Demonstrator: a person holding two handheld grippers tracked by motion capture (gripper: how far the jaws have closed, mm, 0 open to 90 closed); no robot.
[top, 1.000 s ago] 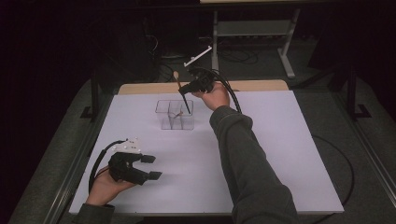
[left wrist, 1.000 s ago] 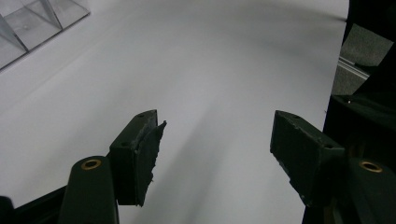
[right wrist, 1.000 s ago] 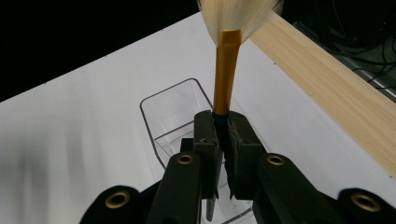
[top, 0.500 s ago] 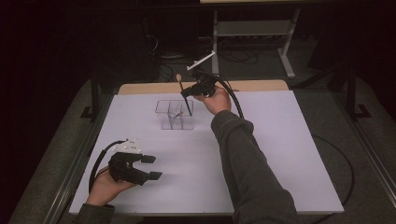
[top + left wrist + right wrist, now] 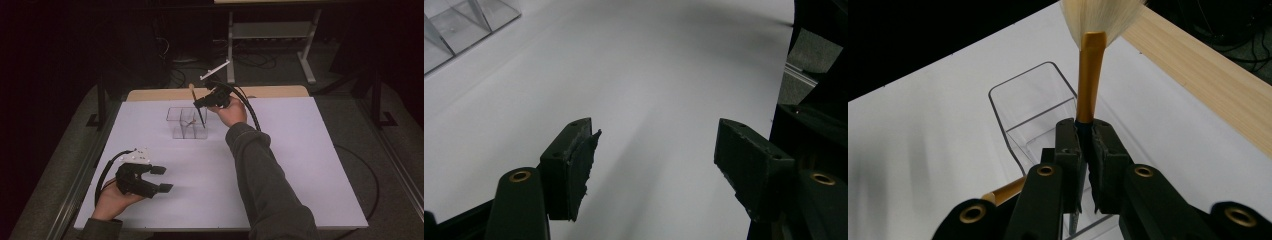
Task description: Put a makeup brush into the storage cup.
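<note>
Brush over the clear box

We see the brush [image 5: 1091, 75] held upright above the box [image 5: 186, 123], gripped tight by our right gripper [image 5: 1087, 140]; our left gripper [image 5: 654, 170] rests near the table's [image 5: 300, 165] front edge, jaws wide apart and holding nothing.

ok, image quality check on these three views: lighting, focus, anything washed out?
High view: white table sheet evenly lit, surroundings nearly black, clear plastic divided organizer low in contrast. Left gripper view: open left gripper sharp, soft shadow on the sheet, no glare. Right gripper view: right gripper shut on the gold-ferruled makeup brush, whose pale bristles look soft and cropped at the top edge.
</note>
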